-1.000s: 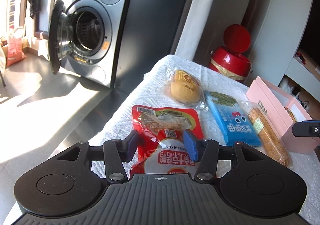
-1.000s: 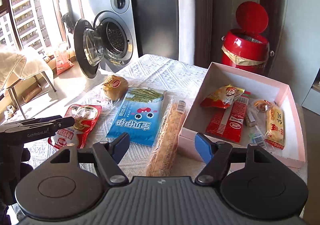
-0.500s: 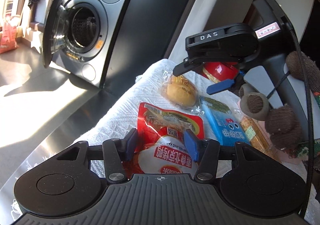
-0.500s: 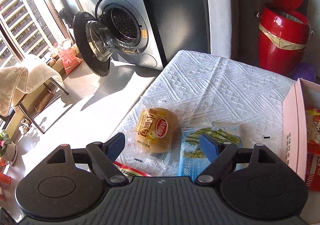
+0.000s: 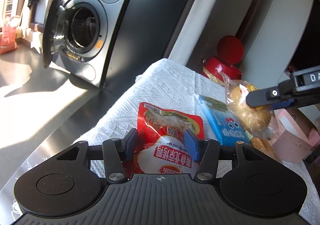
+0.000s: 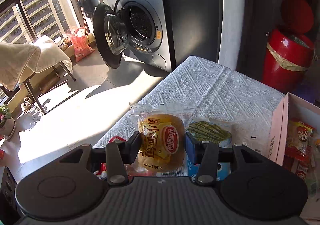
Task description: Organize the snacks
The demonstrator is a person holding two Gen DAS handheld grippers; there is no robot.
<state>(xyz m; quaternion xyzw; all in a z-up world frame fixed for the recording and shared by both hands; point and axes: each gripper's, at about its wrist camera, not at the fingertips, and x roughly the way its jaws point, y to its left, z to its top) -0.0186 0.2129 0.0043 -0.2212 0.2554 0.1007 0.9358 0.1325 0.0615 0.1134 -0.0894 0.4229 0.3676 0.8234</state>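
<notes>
You see a yellow-labelled bun packet [image 6: 162,143] above the white diamond-patterned cloth [image 6: 220,89]; beside the cloth, a red pouch [image 5: 170,125], blue packet [image 5: 226,125], pink box [image 6: 278,135].

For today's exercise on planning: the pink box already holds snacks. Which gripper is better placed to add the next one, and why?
Right. The right gripper has just closed on the wrapped bun, lifted beside the pink box. The left gripper only straddles the red pouch.
</notes>
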